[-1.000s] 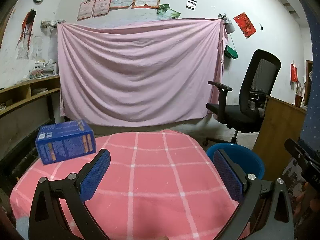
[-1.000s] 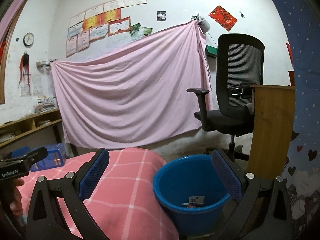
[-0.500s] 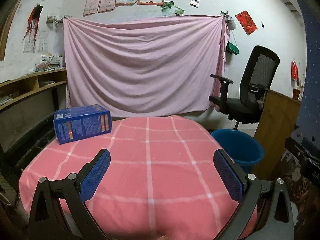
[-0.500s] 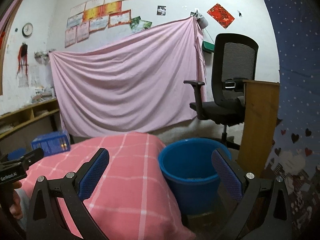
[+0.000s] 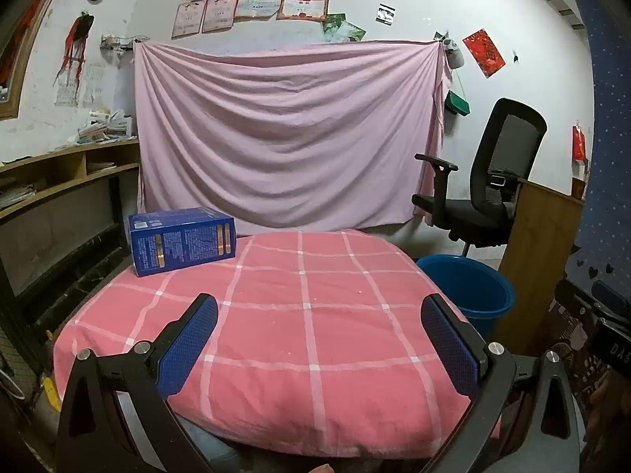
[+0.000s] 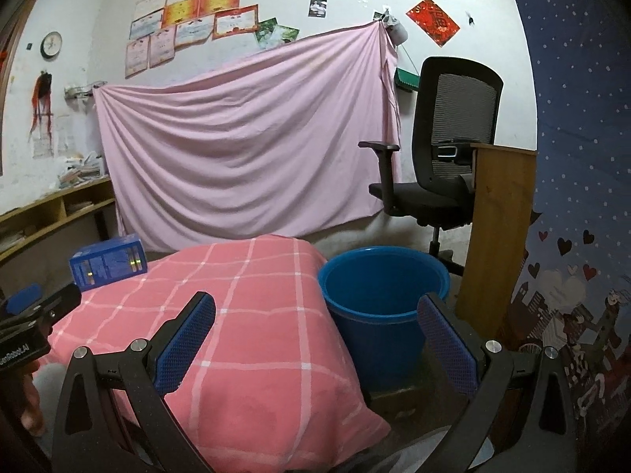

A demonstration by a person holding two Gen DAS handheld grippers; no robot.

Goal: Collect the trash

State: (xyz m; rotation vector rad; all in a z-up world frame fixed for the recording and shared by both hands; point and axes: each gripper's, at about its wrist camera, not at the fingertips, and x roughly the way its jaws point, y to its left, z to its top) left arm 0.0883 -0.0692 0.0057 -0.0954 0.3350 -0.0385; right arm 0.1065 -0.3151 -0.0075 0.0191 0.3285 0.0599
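1. Hovering low over the near edge of the desk (image 5: 315, 315), which is covered in a pink checked cloth, the left claw (image 5: 319, 339) has its blue pads spread wide with nothing between them.
2. The right claw (image 6: 315, 339) is likewise spread wide and carries nothing; it looks over the desk's right corner towards the blue bucket (image 6: 382, 287), which stands on the floor just beside that corner.
3. The only loose thing on the cloth is a blue box (image 5: 181, 238), lying on its long side at the far left corner, well apart from both claws. From the right wrist view the bucket's bottom is hidden, so what it holds cannot be told.
4. Judging by this, the step in hand is a fresh pick: both claws are free, and the box looks like the one candidate left for trash, if it counts as trash at all.
5. The next move would likely fall to the left claw, which is nearer: reach forward and left, line the pads across the box's narrower faces, close, then carry it across the desk to the bucket. The box may be wide for the opening, so the approach angle matters.
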